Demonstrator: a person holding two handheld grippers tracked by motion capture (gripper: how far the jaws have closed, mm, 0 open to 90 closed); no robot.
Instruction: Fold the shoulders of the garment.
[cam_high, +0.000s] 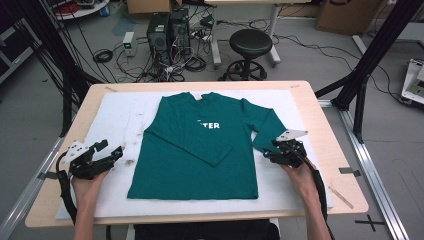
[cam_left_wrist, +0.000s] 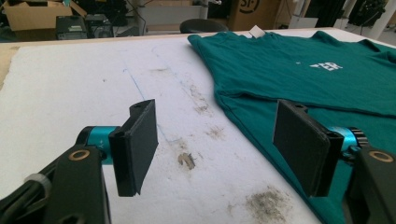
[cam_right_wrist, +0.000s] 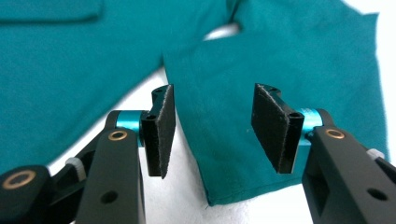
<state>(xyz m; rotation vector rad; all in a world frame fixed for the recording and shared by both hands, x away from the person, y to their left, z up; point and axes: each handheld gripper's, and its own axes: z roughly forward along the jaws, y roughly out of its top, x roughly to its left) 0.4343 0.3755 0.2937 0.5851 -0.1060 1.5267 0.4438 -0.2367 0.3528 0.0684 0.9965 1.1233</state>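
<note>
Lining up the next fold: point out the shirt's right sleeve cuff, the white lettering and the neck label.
sleeve cuff (cam_right_wrist: 243, 184), right gripper view, hem edge
white lettering (cam_high: 212, 125), high view, letters' middle
neck label (cam_left_wrist: 256, 31), left gripper view, tag's middle

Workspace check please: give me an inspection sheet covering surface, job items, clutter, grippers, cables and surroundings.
Surface: wooden table with a white mat, stained near its left side.
Job's things: green shirt lying flat, one sleeve folded across the front, the other sleeve lying out to the side.
Clutter: nothing seen on the mat.
Grippers: left gripper open, above bare mat beside the shirt; right gripper open at the sleeve cuff.
Cables: one trails from each gripper; tangled cables on the floor.
Surroundings: black stool, computer towers, cardboard boxes.
</note>
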